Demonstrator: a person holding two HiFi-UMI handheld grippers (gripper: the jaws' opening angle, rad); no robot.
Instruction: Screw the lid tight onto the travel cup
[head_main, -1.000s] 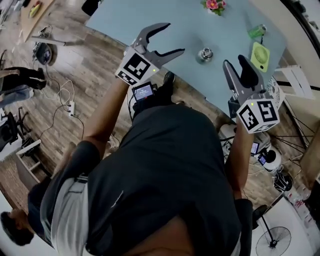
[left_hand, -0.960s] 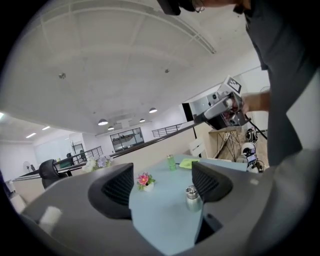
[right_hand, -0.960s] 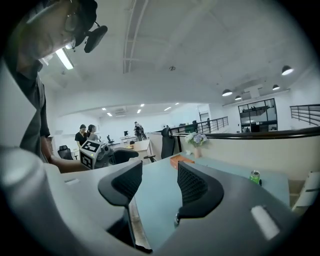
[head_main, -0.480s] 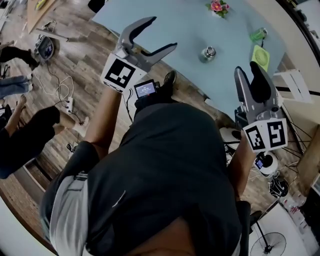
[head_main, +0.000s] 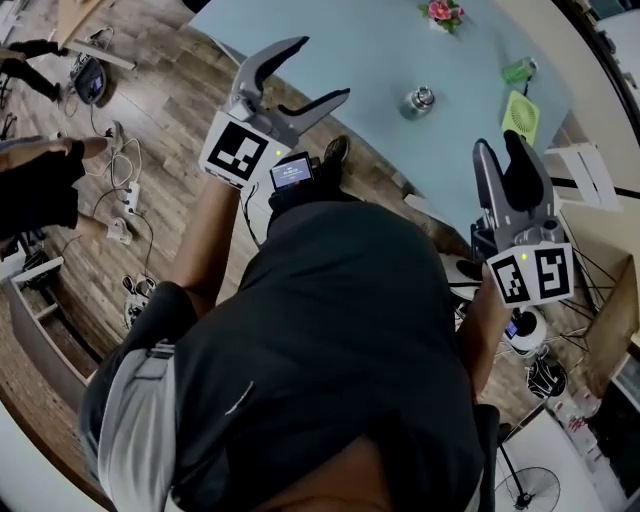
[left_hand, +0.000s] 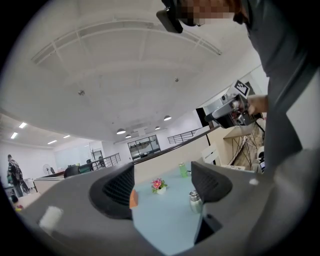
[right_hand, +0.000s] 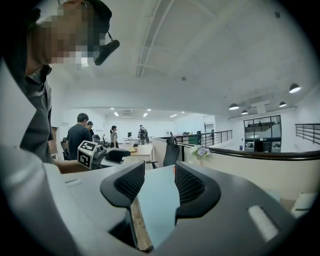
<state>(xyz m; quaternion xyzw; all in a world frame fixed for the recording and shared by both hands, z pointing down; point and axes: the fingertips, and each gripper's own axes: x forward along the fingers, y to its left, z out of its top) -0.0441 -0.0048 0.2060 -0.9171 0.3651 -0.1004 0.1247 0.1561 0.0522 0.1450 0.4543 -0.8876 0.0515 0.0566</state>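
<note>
Our left claw (head_main: 322, 68), just narrowing, and right claw (head_main: 498, 142) gape empty; travel cup (head_main: 420, 101) and flowers (head_main: 443, 12) stand upper right on the tabletop (head_main: 350, 35).

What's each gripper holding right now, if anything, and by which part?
Nothing. The left gripper has just been closing slightly, yet its jaws stand apart and empty; the right gripper is open and empty too.
</note>
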